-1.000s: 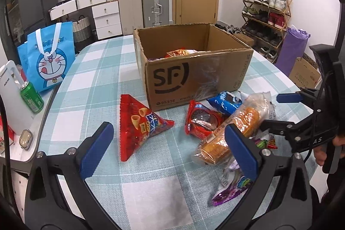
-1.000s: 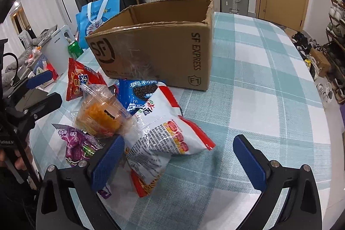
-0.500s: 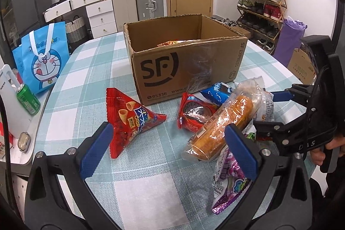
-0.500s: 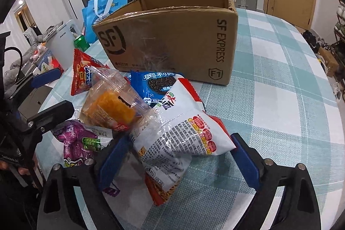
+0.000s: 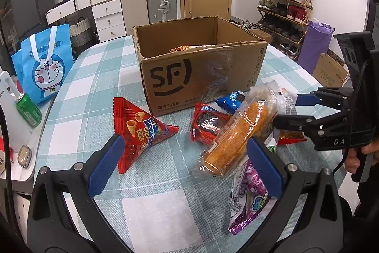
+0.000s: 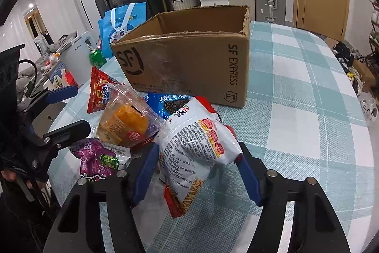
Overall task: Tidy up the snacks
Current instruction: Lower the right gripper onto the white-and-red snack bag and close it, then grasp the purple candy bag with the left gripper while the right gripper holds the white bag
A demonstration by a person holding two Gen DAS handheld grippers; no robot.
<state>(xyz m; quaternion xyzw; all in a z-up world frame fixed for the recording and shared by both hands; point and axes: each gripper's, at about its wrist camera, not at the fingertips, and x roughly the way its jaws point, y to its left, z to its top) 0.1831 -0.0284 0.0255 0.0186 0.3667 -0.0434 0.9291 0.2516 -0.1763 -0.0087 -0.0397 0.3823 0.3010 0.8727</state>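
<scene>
So the right gripper has just been closing in on the white-and-red snack bag, and by the look of it both blue pads are now pressing its sides, pinching it around the middle. That bag sits at the near end of the snack pile, just in front of the cardboard box, on the counter.

Handling-wise: it's a puffy, crinkly film bag, so light, soft and probably a bit slippery. Contents look like crunchy noodle stuff, so I'd guess squeezing hard would crush them. The middle of the bag, where the pads are, seems like the sane spot; the sealed ends would just fold over.

The left gripper is wide open with nothing between its pads, hovering in front of the box too, over the clear-wrapped orange bun and beside the red cone-snack bag. The bun looks squishy, so go gentle. One snack is already in the box.
</scene>
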